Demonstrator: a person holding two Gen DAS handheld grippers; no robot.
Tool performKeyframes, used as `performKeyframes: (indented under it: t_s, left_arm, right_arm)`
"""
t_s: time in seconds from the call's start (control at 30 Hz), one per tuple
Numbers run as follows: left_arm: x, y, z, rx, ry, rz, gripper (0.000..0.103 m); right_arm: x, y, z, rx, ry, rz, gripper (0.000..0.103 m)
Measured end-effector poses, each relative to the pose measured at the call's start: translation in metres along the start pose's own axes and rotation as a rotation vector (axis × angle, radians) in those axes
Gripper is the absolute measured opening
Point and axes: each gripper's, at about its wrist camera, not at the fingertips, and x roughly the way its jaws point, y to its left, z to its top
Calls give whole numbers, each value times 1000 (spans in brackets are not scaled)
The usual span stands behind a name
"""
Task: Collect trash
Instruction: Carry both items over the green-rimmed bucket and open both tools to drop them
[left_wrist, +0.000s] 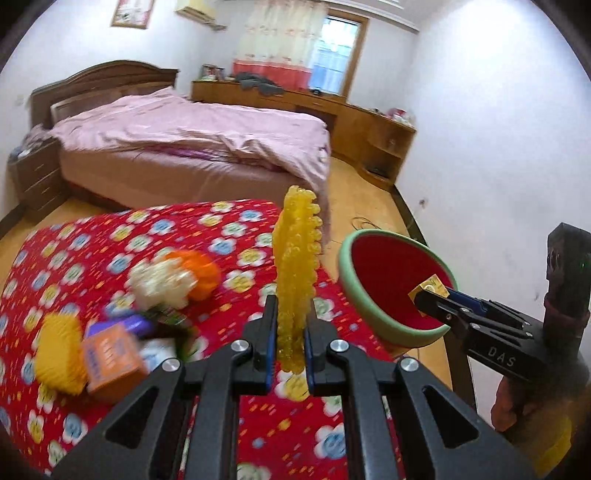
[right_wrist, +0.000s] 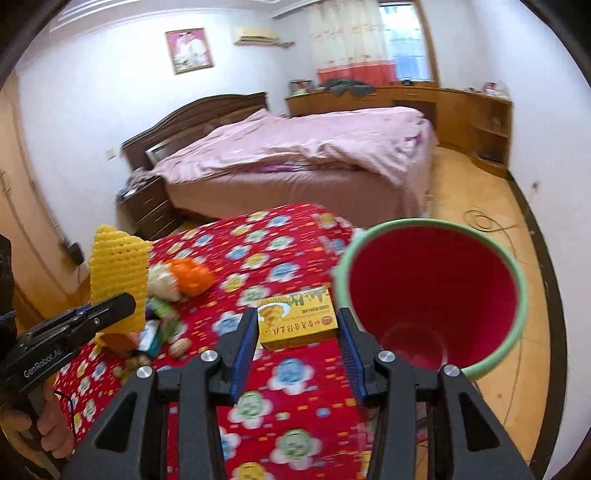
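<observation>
Gripping a yellow foam net (left_wrist: 297, 280) edge-on, the left gripper (left_wrist: 290, 332) has its jaws clamped tight on it above the red floral tablecloth (left_wrist: 110, 236). Left of it, blurred litter (left_wrist: 110, 332) lies on the cloth: an orange box, white and orange scraps. To the right, the right gripper (right_wrist: 297, 326) is closed on a yellow snack box (right_wrist: 297, 317), just beside a red bin (right_wrist: 432, 295) with a green rim, past the table edge.
</observation>
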Motion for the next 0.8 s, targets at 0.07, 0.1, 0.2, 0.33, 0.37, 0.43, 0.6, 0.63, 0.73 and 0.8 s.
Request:
performKeyframes:
  t_s: [0.07, 0.1, 0.2, 0.33, 0.37, 0.43, 0.6, 0.63, 0.73, 0.8]
  left_arm:
    - [13, -13, 8, 15, 14, -26, 11]
    - [19, -19, 11, 21, 22, -38, 11]
    - [39, -37, 19, 41, 41, -64, 11]
    - [66, -61, 24, 63, 71, -98, 11]
    - [73, -65, 24, 66, 80, -106, 11]
    - [90, -74, 25, 71, 103, -122, 11]
    - [126, -93, 24, 89, 149, -141, 11]
    - [132, -96, 24, 93, 156, -144, 11]
    - [146, -105, 25, 102, 178, -153, 11]
    - [154, -108, 25, 109, 192, -162, 11]
  right_arm:
    - [0, -13, 2, 23, 1, -24, 46]
    - [0, -20, 3, 36, 3, -35, 46]
    - [2, -40, 4, 68, 10, -64, 46]
    - [7, -69, 3, 105, 22, -111, 46]
    - [8, -75, 2, 115, 26, -118, 46]
    - [9, -89, 0, 137, 33, -133, 46]
    - [15, -118, -4, 183, 55, -157, 46]
    - [15, -122, -4, 188, 57, -159, 46]
    - [18, -132, -5, 202, 66, -168, 46]
    - [19, -138, -5, 212, 68, -169, 46]
